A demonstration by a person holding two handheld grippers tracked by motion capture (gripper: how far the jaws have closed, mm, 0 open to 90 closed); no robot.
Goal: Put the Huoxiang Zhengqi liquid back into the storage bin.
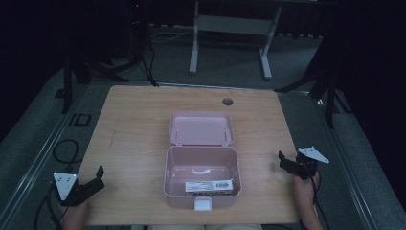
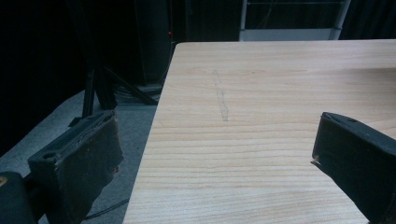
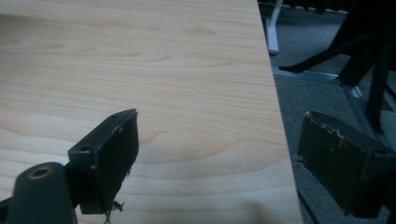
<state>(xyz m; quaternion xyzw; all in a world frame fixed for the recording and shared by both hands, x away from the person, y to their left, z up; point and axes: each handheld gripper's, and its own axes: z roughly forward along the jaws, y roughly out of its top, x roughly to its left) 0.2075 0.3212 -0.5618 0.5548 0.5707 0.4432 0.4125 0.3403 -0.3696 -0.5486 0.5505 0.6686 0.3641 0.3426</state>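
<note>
- Centre of the high view: I see the pink lunch box (image 1: 201, 184) on the wooden table (image 1: 134, 143), its lid (image 1: 201, 128) swung back toward the top of the frame.
- A flat labelled packet (image 1: 209, 186) lies inside along the near wall, long axis left to right.
- My left gripper (image 1: 94, 182) sits lower left, jaws spread and empty.
- My right gripper (image 1: 286, 162) sits right of centre, jaws spread and empty.
- I judge the right one slightly nearer the box; each would have to move inward toward frame centre.
</note>
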